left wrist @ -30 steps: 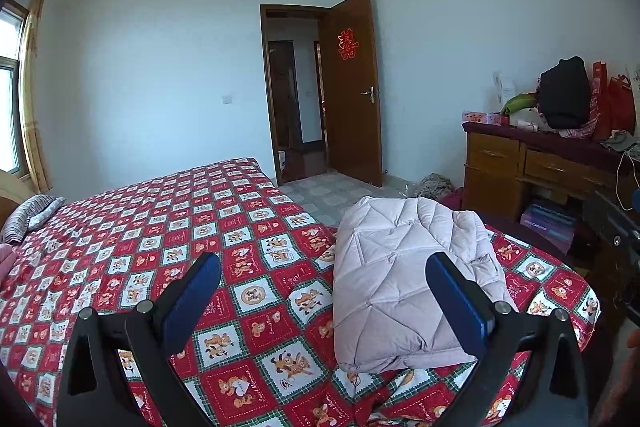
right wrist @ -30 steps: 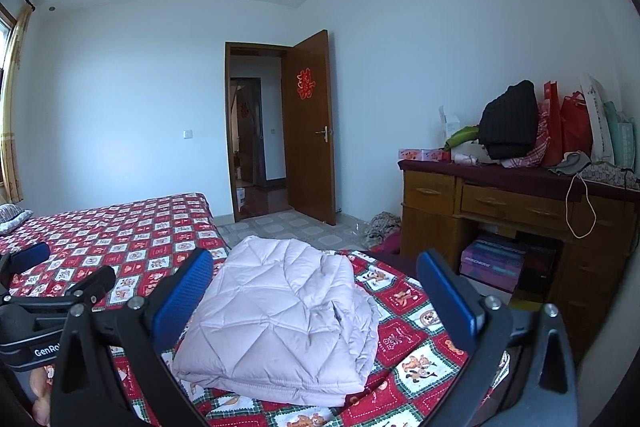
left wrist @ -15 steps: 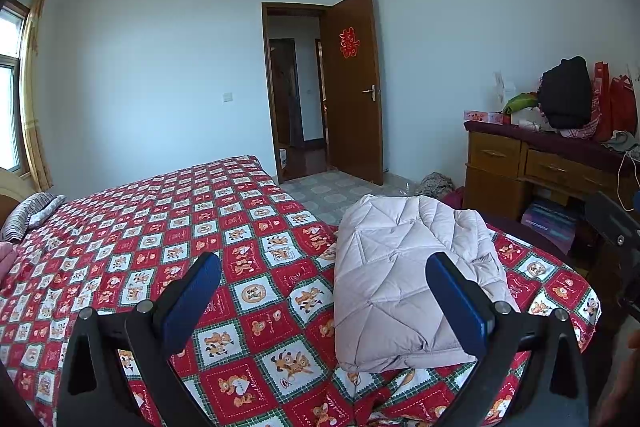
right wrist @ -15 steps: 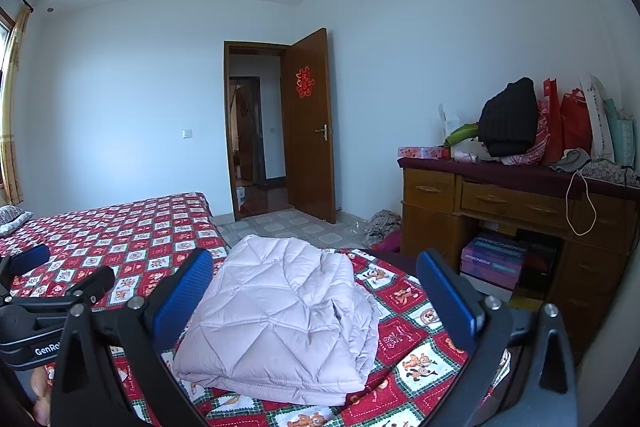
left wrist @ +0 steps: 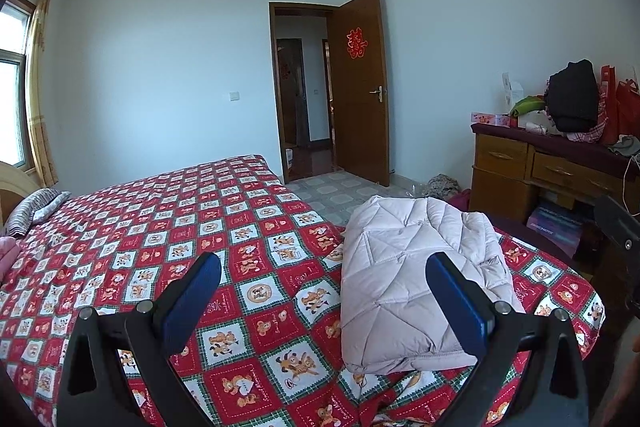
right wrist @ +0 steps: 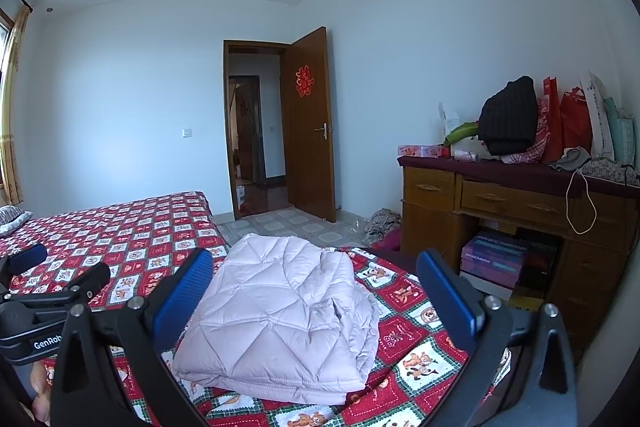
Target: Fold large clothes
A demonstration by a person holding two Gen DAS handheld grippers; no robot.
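A pale pink quilted jacket lies folded in a compact stack on the red patterned bedspread, near the bed's foot corner. It also shows in the right wrist view. My left gripper is open and empty, held above the bed with the jacket under its right finger. My right gripper is open and empty, raised just above and behind the jacket. The left gripper's body shows at the left of the right wrist view.
A wooden desk piled with bags and clothes stands to the right of the bed, shoe boxes beneath it. An open brown door and tiled floor lie beyond the bed. A striped pillow lies at the far left.
Both grippers have tilted slightly upward and stay open. The folded jacket has not moved.
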